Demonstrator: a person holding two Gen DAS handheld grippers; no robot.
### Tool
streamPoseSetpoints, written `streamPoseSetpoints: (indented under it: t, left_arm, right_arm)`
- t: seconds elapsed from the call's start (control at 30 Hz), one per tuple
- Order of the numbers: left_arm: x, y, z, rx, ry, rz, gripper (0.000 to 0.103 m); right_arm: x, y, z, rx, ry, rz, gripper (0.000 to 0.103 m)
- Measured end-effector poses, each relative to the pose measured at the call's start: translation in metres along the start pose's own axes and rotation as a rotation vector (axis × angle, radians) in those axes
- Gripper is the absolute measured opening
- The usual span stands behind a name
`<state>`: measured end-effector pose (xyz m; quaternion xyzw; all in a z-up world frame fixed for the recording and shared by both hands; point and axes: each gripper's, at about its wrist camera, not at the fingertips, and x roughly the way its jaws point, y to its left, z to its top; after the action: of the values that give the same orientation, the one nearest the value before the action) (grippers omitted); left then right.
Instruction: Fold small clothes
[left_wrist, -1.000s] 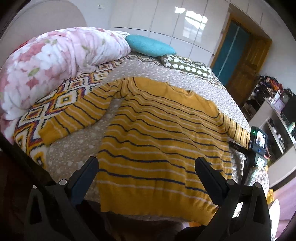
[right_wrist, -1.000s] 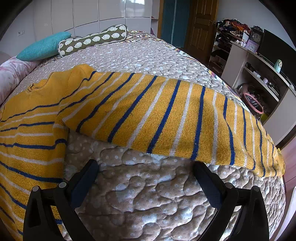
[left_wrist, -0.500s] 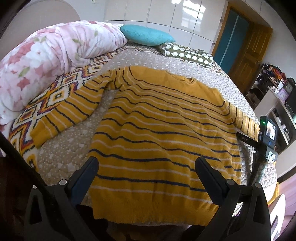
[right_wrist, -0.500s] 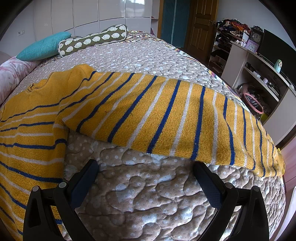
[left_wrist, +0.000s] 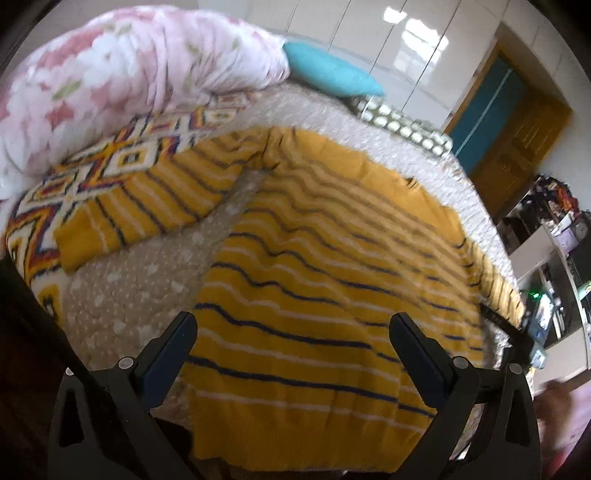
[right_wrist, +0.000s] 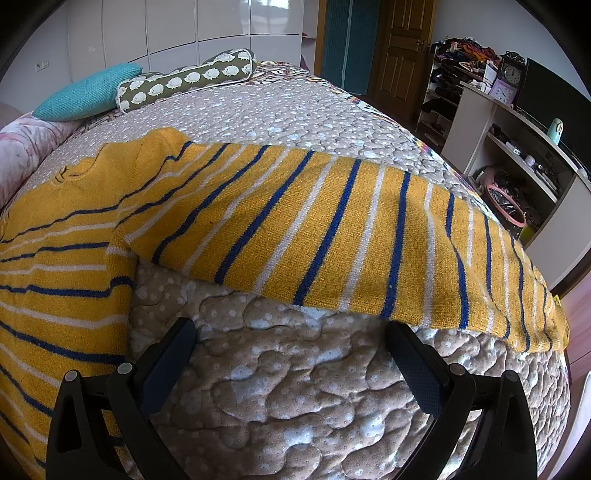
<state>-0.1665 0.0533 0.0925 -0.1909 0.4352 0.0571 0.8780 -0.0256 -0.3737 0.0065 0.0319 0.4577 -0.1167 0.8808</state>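
Observation:
A yellow sweater (left_wrist: 317, 266) with navy and white stripes lies flat on the bed, both sleeves spread out. My left gripper (left_wrist: 291, 336) hovers open over its lower hem, nothing between the fingers; this view is blurred. Its left sleeve (left_wrist: 147, 210) stretches toward the patterned blanket. In the right wrist view the right sleeve (right_wrist: 332, 229) runs across the quilt toward the bed's edge. My right gripper (right_wrist: 290, 343) stands open just short of that sleeve, over bare quilt. The right gripper also shows at the far right of the left wrist view (left_wrist: 532, 328).
A pink floral duvet (left_wrist: 110, 74) is heaped at the left, on a geometric blanket (left_wrist: 92, 177). A teal pillow (right_wrist: 88, 92) and a green bolster (right_wrist: 188, 77) lie at the head of the bed. Shelves and a desk (right_wrist: 517, 140) stand beyond the bed's right side.
The left gripper has swung closer to the sweater and leftward, so the hem and left sleeve loom larger and blurred. The right gripper has not moved.

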Motion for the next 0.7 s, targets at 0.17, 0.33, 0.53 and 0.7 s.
streamPoseSetpoints:
  t: [0.17, 0.33, 0.53, 0.7]
  left_arm:
    - [0.008, 0.003, -0.008, 0.042, 0.007, 0.101, 0.103]
    - [0.011, -0.002, -0.017, 0.108, 0.014, 0.159, 0.103]
    - [0.015, -0.010, -0.025, 0.163, 0.027, 0.196, 0.103]
    - [0.019, -0.014, -0.031, 0.176, 0.046, 0.193, 0.103]
  right_arm:
    - [0.000, 0.000, 0.000, 0.000, 0.001, 0.000, 0.103]
    - [-0.001, 0.002, -0.001, -0.006, 0.001, -0.007, 0.103]
    - [0.002, 0.001, 0.001, 0.005, 0.014, -0.002, 0.103]
    - [0.000, -0.007, 0.001, 0.027, 0.027, 0.049, 0.103]
